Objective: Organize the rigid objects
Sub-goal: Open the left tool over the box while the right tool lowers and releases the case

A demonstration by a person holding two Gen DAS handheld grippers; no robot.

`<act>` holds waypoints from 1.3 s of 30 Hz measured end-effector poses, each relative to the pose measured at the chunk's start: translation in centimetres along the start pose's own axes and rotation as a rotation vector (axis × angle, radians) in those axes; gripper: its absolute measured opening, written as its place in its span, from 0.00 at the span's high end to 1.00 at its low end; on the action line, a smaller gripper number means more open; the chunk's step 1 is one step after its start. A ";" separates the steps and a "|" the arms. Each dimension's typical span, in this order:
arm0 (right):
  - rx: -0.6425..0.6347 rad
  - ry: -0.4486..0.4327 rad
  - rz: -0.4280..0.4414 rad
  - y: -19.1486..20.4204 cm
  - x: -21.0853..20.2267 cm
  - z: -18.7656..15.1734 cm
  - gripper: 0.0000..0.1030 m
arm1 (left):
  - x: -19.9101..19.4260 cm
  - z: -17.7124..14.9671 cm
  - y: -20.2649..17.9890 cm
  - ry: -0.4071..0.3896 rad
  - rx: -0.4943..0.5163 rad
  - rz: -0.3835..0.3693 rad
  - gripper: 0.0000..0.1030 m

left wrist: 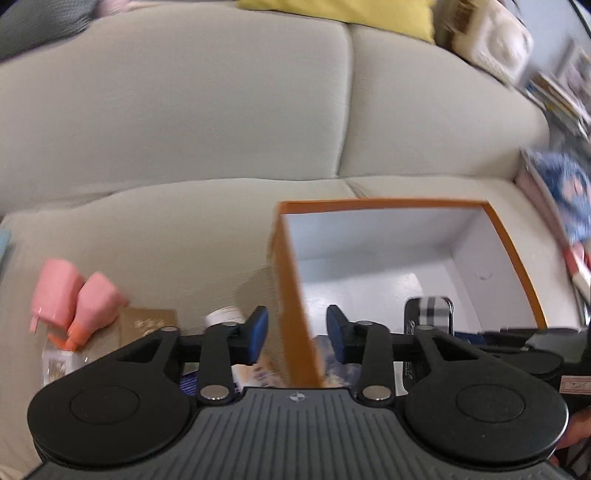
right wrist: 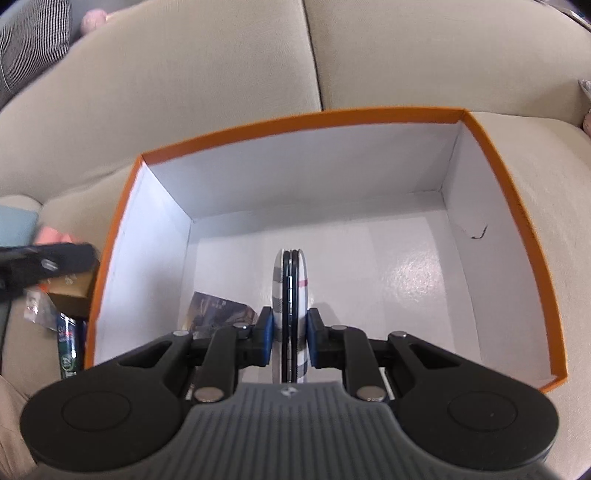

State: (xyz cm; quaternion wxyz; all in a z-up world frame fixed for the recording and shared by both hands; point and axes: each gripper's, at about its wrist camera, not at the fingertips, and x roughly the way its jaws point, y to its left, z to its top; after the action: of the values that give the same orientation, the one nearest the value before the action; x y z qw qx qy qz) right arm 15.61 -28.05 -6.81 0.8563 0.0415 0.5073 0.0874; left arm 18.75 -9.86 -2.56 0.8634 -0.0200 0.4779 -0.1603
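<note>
A beige sofa (left wrist: pixel 184 122) fills the view; a yellow cushion (left wrist: pixel 343 11) lies at 12 o'clock.

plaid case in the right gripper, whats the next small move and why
Probably lower it a little and open. The right gripper is shut on the plaid case, held on edge inside the orange box, over bare white floor to the right of a flat packet.
</note>
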 end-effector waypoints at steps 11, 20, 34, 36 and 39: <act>-0.037 0.076 -0.004 1.3 2.5 -0.4 0.82 | 2.8 -1.1 4.6 0.088 -0.184 -0.197 0.70; -0.089 0.119 0.090 3.1 4.1 0.2 0.82 | 3.4 -0.8 4.8 0.097 -0.193 -0.202 0.76; -0.032 0.250 0.090 1.0 5.8 0.7 0.69 | 3.9 -0.9 4.2 0.103 -0.205 -0.157 0.76; -0.053 0.279 0.057 1.0 6.5 0.5 0.67 | 3.9 -0.9 4.1 0.106 -0.199 -0.152 0.76; -0.090 0.301 0.047 1.8 7.2 0.1 0.60 | 4.0 -1.0 4.3 0.111 -0.207 -0.155 0.76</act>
State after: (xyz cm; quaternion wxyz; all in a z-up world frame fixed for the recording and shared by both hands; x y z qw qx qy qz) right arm 18.94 -24.90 -12.69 0.7694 0.0012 0.6243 0.1354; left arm 20.95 -6.87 -7.19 0.8142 -0.1367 0.5357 -0.1773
